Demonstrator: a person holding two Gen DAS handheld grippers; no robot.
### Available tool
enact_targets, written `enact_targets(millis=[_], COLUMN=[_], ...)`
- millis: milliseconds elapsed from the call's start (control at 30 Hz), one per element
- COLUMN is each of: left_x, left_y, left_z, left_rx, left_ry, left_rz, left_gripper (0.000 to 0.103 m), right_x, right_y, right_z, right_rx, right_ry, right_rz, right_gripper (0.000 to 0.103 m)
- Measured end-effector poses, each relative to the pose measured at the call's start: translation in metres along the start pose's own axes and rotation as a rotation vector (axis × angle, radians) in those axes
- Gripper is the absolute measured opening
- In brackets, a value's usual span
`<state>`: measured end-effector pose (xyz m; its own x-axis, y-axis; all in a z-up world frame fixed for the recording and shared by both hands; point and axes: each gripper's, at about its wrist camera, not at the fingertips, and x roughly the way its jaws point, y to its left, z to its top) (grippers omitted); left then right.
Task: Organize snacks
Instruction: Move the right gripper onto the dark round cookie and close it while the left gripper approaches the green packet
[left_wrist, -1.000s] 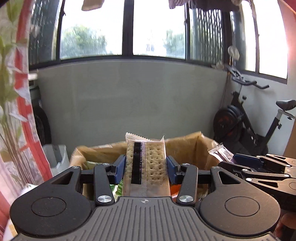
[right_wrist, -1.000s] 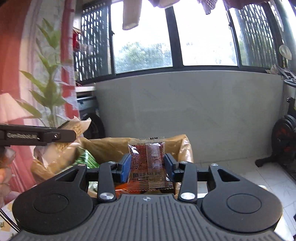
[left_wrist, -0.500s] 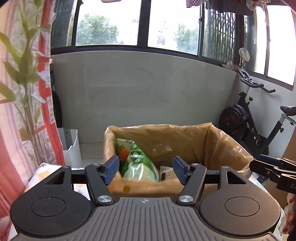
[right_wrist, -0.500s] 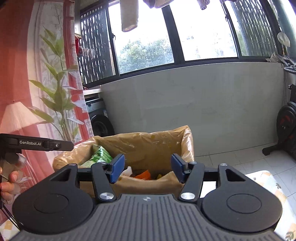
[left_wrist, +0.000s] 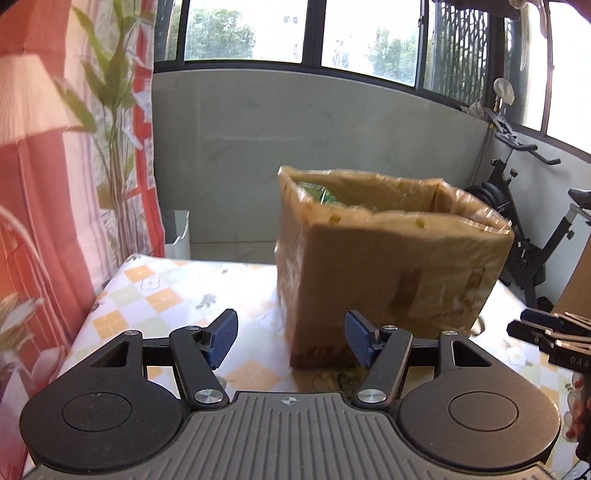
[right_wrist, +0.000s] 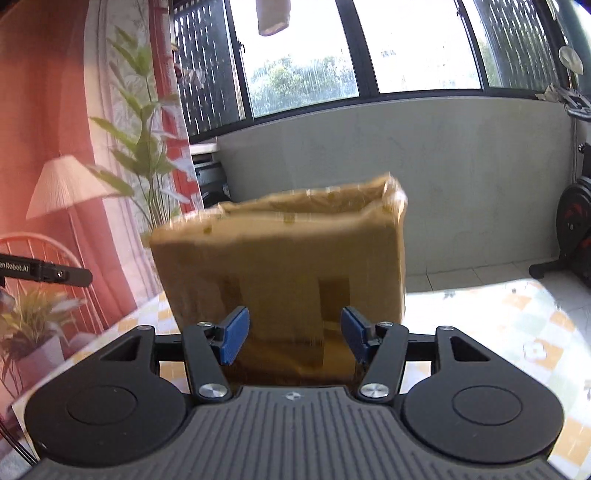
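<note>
Our left gripper (left_wrist: 291, 343) and right gripper (right_wrist: 294, 339) both have their fingers wide and empty, near the cardboard box (left_wrist: 384, 254) of snacks on the tabletop (left_wrist: 155, 299). We judge we're between placements; next we must find another snack.

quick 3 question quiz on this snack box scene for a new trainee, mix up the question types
1. True or false: the left gripper is clamped on a snack packet.
2. What green item shows over the rim of the cardboard box? A) green snack bag B) a bottle C) an apple
3. Fill in: the box stands on a checked ____.

Key:
1. False; both it and the right gripper are open and empty.
2. A
3. tablecloth
</note>
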<state>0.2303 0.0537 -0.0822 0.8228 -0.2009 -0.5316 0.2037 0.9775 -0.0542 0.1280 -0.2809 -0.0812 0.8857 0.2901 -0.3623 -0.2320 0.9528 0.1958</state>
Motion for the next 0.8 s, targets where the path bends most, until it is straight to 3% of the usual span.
enact_targets(millis=[267, 600, 667, 800], left_x=[0.032, 0.061, 0.067, 0.078], left_y=[0.005, -0.001, -0.002, -0.008], left_z=[-0.041, -0.066, -0.07, -0.072], left_rx=[-0.038, -0.023, -0.024, -0.017], left_ry=[0.067, 0.123, 0.137, 0.161], left_rz=[0.003, -0.008, -0.014, -0.037], left_gripper=[0.066, 0.066, 0.066, 0.066], right_x=[0.028, 0.05, 0.051, 0.059], right_y=[0.009, 0.014, 0.015, 0.009], right_z=[-0.071, -0.101, -0.101, -0.091], right_rx=[-0.082, -0.135, -0.152, -0.159], right_ry=[0.201, 0.347, 0.343, 0.346], right_rz=[0.002, 0.069, 0.072, 0.078], right_gripper=[0.062, 0.068, 0.057, 0.05])
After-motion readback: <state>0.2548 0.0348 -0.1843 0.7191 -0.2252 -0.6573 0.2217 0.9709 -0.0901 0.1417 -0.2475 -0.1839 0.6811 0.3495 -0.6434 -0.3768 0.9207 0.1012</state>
